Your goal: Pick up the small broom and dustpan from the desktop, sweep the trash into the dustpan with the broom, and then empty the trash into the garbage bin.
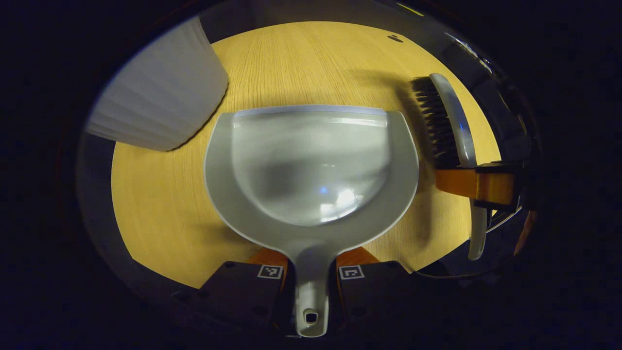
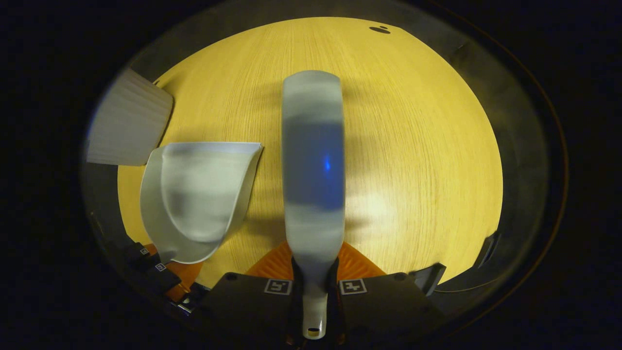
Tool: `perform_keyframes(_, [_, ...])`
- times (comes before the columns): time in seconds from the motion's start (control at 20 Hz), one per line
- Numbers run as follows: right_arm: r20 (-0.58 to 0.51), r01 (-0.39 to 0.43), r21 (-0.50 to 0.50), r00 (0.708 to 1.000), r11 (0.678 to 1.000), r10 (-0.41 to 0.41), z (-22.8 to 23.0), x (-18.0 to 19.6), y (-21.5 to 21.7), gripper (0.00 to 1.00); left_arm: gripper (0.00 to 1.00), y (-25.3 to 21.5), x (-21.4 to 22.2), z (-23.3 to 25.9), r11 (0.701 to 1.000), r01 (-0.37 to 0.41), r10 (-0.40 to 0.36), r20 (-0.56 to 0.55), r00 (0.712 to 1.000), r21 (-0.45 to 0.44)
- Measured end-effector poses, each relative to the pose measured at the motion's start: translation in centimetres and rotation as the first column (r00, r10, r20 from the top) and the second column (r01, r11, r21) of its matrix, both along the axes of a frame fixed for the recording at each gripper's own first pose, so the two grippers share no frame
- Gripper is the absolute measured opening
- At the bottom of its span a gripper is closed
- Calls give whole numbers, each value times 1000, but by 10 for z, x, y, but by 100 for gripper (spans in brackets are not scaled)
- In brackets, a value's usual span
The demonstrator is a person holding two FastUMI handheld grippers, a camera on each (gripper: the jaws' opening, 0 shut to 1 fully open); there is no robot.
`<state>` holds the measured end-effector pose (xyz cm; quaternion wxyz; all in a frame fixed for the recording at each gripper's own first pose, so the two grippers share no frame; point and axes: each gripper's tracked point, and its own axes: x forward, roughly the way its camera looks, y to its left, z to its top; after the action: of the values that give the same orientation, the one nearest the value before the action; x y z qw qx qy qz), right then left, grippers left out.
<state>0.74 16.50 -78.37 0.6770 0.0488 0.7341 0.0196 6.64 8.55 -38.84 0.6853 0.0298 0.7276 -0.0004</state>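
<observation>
A grey dustpan (image 1: 311, 165) lies over the wooden desktop (image 1: 160, 209), and my left gripper (image 1: 311, 272) is shut on its handle. The pan looks empty inside. To its right the small broom (image 1: 449, 121) shows dark bristles facing the pan, with the right gripper (image 1: 478, 187) clamped on its handle. In the right gripper view the broom's pale back (image 2: 313, 165) runs up the middle, my right gripper (image 2: 313, 279) shut on its handle. The dustpan (image 2: 199, 194) sits to the left there, the left gripper (image 2: 160, 272) behind it.
A white ribbed garbage bin (image 1: 160, 92) stands at the upper left, close to the dustpan's front corner; its side (image 2: 129, 121) is at the left edge. A small dark speck (image 1: 394, 38) lies far off on the desktop (image 2: 413, 146).
</observation>
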Motion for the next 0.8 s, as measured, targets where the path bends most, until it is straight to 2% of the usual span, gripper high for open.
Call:
perform_keyframes(0.05, [-24,-23,-9,999,1000,23,-4,-5,0,21,26,-1,1,1,1000,3,-3,-6,1000,5])
perform_keyframes(0.1, [-2,-21,-12,1000,1000,21,-6,1,0,21,26,0,-2,-2,1000,-3,3,-13,1000,8])
perform_keyframes(0.3, [-61,16,-12,998,1000,-16,-1,-8,0,21,26,-1,-2,-2,999,-36,37,-19,999,9])
perform_keyframes(0.5, [-83,4,-16,997,1000,-5,-3,-8,0,21,25,-1,-4,-3,998,-57,57,-22,998,3])
perform_keyframes(0.55, [-85,5,-15,996,1000,-6,-2,-8,-1,16,26,0,-5,-4,998,-58,58,-24,998,5])
perform_keyframes(0.65, [-92,4,-17,996,1000,-5,-1,-9,-1,24,26,0,-3,-3,998,-58,58,-27,998,9])
perform_keyframes(0.8, [-94,-2,-24,996,1000,0,-2,-9,-2,25,29,-3,-5,-3,998,-59,60,-71,996,14])
